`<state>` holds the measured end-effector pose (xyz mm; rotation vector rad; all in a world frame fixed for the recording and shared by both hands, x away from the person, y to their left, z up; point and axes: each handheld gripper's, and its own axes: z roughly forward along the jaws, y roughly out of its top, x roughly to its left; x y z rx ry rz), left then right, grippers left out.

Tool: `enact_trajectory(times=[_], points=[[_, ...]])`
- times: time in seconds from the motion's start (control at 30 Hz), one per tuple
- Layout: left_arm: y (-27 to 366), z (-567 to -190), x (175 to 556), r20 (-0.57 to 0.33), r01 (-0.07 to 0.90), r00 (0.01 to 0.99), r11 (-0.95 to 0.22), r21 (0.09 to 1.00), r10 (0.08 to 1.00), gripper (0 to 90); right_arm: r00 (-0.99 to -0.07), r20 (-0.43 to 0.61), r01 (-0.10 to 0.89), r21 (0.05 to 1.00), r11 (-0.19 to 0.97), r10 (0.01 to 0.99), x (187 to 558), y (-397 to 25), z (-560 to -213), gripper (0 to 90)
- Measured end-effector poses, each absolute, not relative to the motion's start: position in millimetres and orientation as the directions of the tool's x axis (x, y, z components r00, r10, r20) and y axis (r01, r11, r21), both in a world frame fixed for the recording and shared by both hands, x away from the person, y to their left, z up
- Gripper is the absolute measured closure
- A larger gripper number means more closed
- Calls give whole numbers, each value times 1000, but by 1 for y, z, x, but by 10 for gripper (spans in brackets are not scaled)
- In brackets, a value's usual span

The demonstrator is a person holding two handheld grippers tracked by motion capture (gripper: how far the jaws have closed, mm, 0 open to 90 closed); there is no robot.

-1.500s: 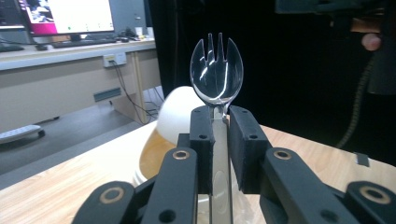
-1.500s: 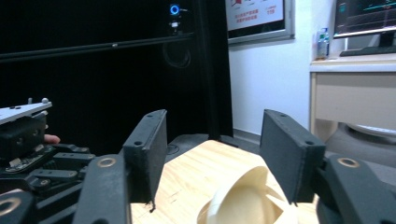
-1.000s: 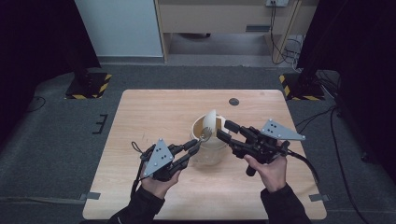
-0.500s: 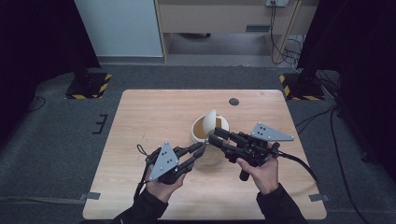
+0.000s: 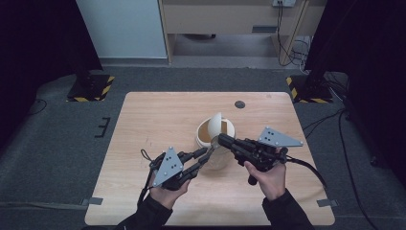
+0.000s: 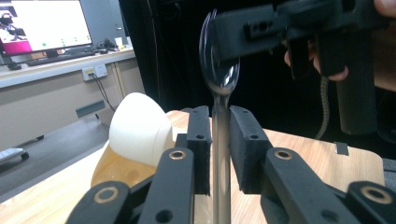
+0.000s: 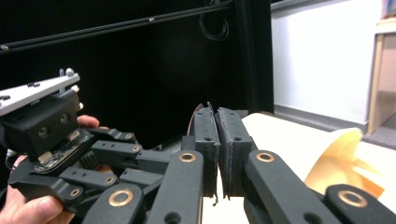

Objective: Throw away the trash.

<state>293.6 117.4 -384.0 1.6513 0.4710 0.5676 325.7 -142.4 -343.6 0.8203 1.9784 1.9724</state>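
Observation:
A metal spoon stands upright between the jaws of my left gripper, which is shut on its handle. My right gripper crosses above and is shut on the spoon's bowl. In the high view both grippers meet over the near middle of the wooden table, the left gripper pointing up-right and the right gripper pointing left. Just behind them sits a cream bowl with a second cream bowl tilted in it. In the right gripper view the shut jaws pinch the spoon's thin edge.
A small dark disc lies near the table's far edge. Yellow-and-black floor markers sit off the table's far corners, with cables on the floor at the right. The table's left half has free room.
The right gripper has swung left and nearer, down to the left gripper's tip. The left hand has shifted slightly toward the near edge.

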Motion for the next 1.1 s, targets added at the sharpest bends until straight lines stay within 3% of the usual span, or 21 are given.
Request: enact_trajectory(times=[0.13, 0.43, 0.63, 0.8, 0.9, 1.1], points=[[128, -386, 294, 82, 16, 784, -152, 988, 615, 707, -813, 202, 198, 978, -66, 547, 325, -148, -340, 876], [182, -425, 307, -43, 233, 716, -180, 956, 697, 567, -795, 177, 156, 984, -85, 581, 326, -158, -332, 877], [224, -459, 326, -114, 403, 606, -180, 897, 788, 433, -779, 172, 134, 985, -108, 603, 330, -165, -324, 876], [231, -476, 338, -112, 473, 568, -212, 855, 815, 330, -770, 143, 100, 990, -103, 622, 332, -166, -317, 876], [229, -490, 347, -57, 518, 565, -300, 801, 823, 296, -764, 121, 73, 992, -102, 634, 335, -163, -311, 876], [231, -503, 357, -50, 566, 559, -337, 752, 827, 240, -756, 77, 48, 997, -62, 650, 342, -149, -307, 876]])
